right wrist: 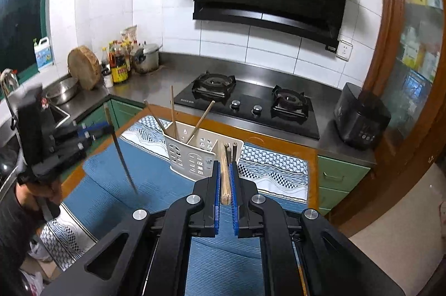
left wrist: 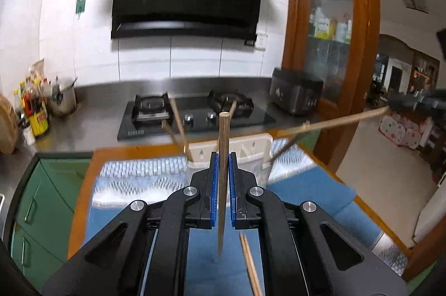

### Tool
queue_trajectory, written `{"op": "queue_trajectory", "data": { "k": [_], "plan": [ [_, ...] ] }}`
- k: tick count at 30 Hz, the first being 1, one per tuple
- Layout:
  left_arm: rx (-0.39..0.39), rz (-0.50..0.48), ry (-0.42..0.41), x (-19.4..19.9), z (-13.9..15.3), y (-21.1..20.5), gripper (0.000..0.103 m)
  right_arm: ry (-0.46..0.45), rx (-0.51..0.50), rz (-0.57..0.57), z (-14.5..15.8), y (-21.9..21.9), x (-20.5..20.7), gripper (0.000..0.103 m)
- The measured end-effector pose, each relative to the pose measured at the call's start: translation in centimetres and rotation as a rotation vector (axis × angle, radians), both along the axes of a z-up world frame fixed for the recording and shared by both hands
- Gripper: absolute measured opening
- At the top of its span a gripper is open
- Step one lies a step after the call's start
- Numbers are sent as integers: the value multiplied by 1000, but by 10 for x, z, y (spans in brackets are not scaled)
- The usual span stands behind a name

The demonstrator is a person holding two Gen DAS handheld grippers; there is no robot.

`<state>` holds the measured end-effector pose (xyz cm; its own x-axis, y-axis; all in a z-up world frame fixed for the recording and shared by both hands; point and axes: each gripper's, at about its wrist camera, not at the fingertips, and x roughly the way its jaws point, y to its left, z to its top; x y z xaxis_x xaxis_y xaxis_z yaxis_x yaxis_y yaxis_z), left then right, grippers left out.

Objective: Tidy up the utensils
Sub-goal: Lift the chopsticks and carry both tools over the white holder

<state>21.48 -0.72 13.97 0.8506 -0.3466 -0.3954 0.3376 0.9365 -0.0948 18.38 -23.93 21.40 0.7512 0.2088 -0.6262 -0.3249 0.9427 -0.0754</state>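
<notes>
Chopsticks are the business here: in the left wrist view the left gripper (left wrist: 223,156) has its blue pads closed tight on one dark chopstick (left wrist: 223,170), held nearly upright, blunt end up and tip hanging free above the blue mat (left wrist: 312,184). Two loose pale chopsticks (left wrist: 249,262) lie on the mat just right of that tip. Beyond the fingers stands the white utensil holder (left wrist: 251,148), near the far edge of the wooden table (left wrist: 83,184), with several sticks leaning out of it. From the right side the right gripper (left wrist: 412,101) reaches in, a long pale chopstick (left wrist: 334,121) in its grip slanting toward the holder. Open floor lies to the right of the table edge.

From the right wrist, the right gripper (right wrist: 225,165) is clamped on the pale chopstick (right wrist: 224,179), which points forward toward the holder (right wrist: 192,156); sticks stand in its left and right compartments. At left the left gripper (right wrist: 103,127) holds the dark chopstick (right wrist: 122,156) tip-down over the mat (right wrist: 156,184), well apart from the holder. Behind the table's far edge sits the gas hob (right wrist: 251,106) on the steel counter (right wrist: 156,84)
</notes>
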Motion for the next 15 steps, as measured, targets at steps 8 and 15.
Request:
{"op": "queue_trajectory", "data": {
  "k": [8, 15],
  "plan": [
    [2, 26, -105, 28, 63, -9, 5, 109, -78, 24, -15, 20, 52, 7],
    [-10, 42, -140, 64, 85, -20, 5, 207, -161, 53, -32, 35, 90, 7]
  ]
}}
